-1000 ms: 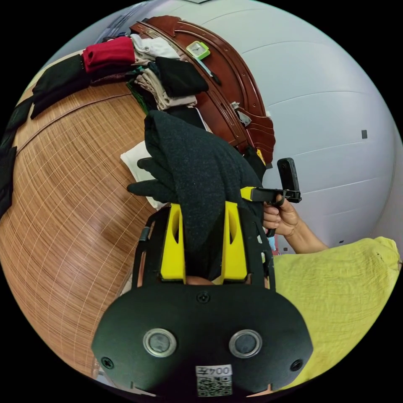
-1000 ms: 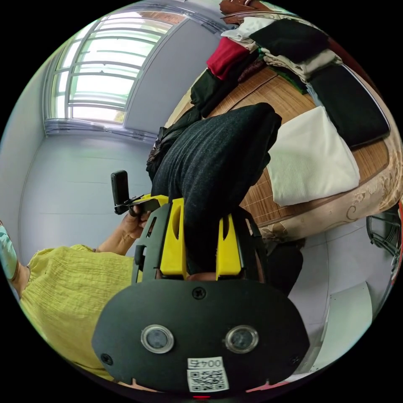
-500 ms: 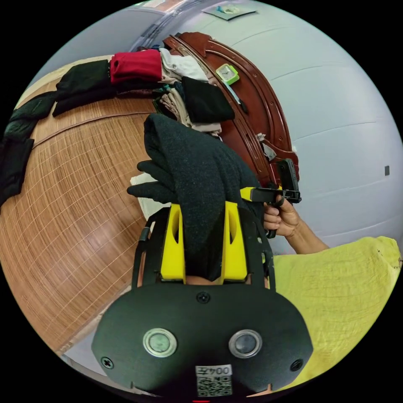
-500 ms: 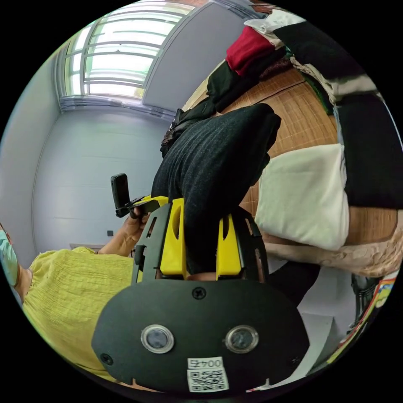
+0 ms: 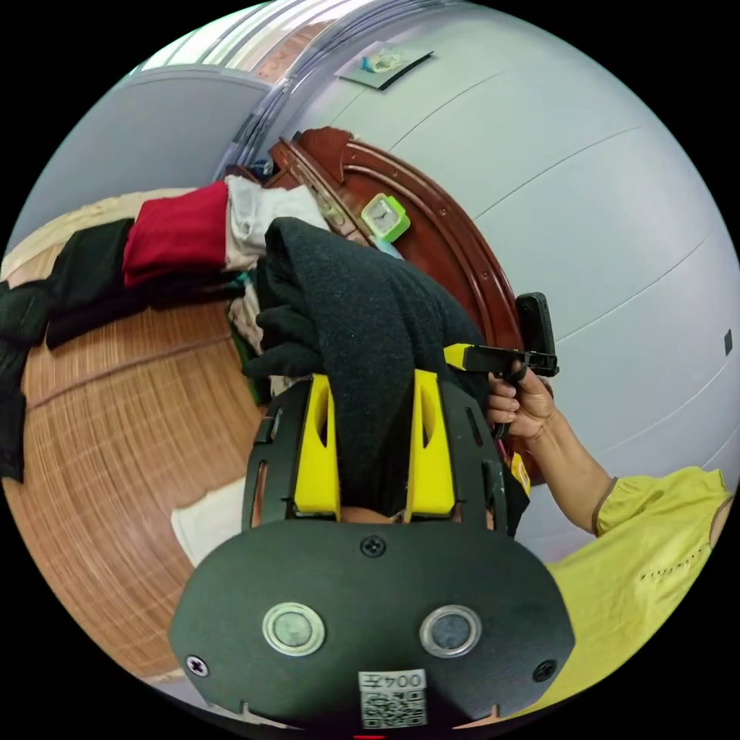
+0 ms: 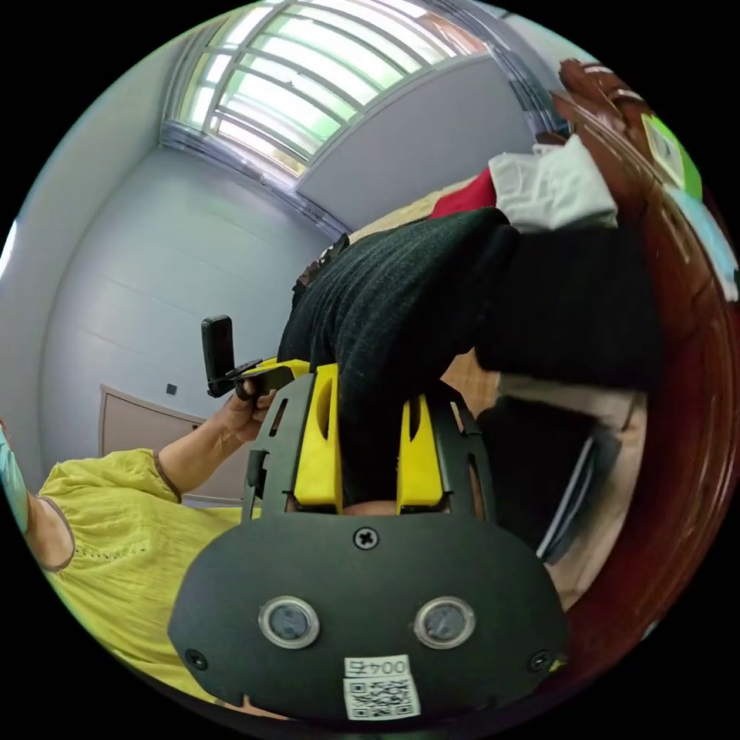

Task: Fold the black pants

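Two claws, one pair of black pants (image 5: 362, 324), held above the bed.
Left claw (image 5: 373, 385) and right claw (image 6: 368, 385) each clamp the folded pants near the headboard (image 5: 432, 231), beside stacked clothes (image 5: 177, 235).

Left gripper (image 5: 374, 385): both yellow fingers (image 5: 317, 447) clamped tight on a thick fold of the black pants (image 5: 362, 331), cloth bulging up between them. Right gripper (image 6: 368, 385): same pose, fingers (image 6: 420, 455) pressed against the bundle from each side. In the left gripper view, the person's right hand (image 5: 523, 405) grips the other tool's handle, forearm bare. In the right gripper view, the left hand (image 6: 243, 408) does likewise. Both grippers sit close together.
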`<state>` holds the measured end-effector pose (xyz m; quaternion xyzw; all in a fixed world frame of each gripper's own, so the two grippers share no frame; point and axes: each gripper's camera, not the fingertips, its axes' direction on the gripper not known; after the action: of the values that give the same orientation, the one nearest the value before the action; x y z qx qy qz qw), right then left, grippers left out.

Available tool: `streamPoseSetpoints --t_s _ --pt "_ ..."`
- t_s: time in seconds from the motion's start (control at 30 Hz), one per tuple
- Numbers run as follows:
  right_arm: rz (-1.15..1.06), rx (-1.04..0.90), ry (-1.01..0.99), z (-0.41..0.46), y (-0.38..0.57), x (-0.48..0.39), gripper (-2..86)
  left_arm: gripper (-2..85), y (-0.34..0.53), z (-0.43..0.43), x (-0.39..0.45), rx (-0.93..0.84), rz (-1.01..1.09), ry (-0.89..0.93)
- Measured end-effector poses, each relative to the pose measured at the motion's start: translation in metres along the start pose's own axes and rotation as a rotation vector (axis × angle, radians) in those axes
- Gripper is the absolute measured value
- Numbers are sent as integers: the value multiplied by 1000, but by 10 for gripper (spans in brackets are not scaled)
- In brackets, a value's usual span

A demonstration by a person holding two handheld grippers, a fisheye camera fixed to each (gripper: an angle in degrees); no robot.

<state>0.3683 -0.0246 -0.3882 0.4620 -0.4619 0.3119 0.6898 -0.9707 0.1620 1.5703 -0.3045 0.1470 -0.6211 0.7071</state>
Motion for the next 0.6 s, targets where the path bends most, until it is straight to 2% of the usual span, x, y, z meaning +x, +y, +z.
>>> streamPoseSetpoints --t_s 0.17,0.33,0.47,0.53,0.6 --pt "-125 54 113 -72 -82 14 118 149 -98 36 26 114 65 -22" --pt "-106 21 144 -100 -137 66 121 149 -154 99 18 109 1 -29" --pt "101 -137 203 -79 -158 148 124 122 -149 163 -21 -38 -200 -87" --pt "153 -189 251 -69 -157 174 127 109 -129 169 -29 -29 -256 -71" --pt "180 -143 183 -79 -155 188 133 109 -108 170 -27 -31 -249 -46"
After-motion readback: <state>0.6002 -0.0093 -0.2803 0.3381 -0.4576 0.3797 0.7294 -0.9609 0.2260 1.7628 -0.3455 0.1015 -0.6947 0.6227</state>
